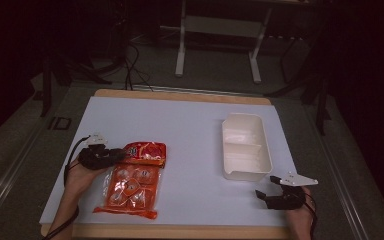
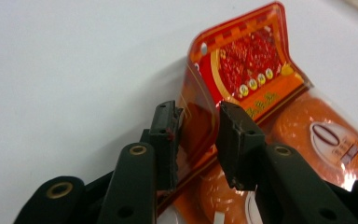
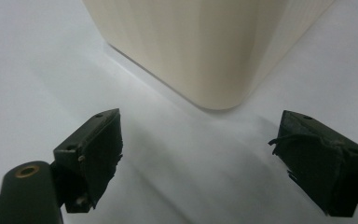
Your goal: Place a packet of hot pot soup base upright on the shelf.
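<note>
Orange foil snack pack (image 1: 132, 185) flat on white worktop (image 1: 190, 130), front left; header flap bent upward between left gripper (image 2: 196, 135) jaws, parted, flap loose. Right gripper (image 1: 269, 189) jaws released, empty, waiting beside cream divided tray (image 1: 245, 145), likely destination.

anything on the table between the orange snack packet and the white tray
Nothing visible stands between them. The orange snack packet lies at the left gripper, its folded-up header between that gripper's jaws. Bare white table stretches from it to the two-compartment tray. The right gripper waits open near the tray's corner.
</note>
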`<action>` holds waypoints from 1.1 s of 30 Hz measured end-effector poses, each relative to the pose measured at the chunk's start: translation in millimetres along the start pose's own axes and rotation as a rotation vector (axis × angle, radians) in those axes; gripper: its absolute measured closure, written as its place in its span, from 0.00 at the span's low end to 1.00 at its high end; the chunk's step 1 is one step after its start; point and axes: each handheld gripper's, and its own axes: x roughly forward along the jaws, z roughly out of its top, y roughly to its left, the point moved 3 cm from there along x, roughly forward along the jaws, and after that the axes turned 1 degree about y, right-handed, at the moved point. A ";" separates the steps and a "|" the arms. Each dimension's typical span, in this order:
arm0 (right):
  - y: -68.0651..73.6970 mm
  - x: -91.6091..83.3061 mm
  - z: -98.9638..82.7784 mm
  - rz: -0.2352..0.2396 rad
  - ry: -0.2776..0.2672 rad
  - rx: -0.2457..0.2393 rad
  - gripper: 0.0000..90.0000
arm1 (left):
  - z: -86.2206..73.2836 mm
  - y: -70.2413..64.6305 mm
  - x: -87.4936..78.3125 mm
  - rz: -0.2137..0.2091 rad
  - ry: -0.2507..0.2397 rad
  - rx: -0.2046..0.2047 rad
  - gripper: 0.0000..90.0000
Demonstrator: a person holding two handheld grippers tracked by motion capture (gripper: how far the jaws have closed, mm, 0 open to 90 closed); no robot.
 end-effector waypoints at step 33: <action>1.0 1.7 0.0 0.014 0.019 -0.016 0.16 | 22.7 -35.3 11.4 -0.045 0.072 0.005 0.69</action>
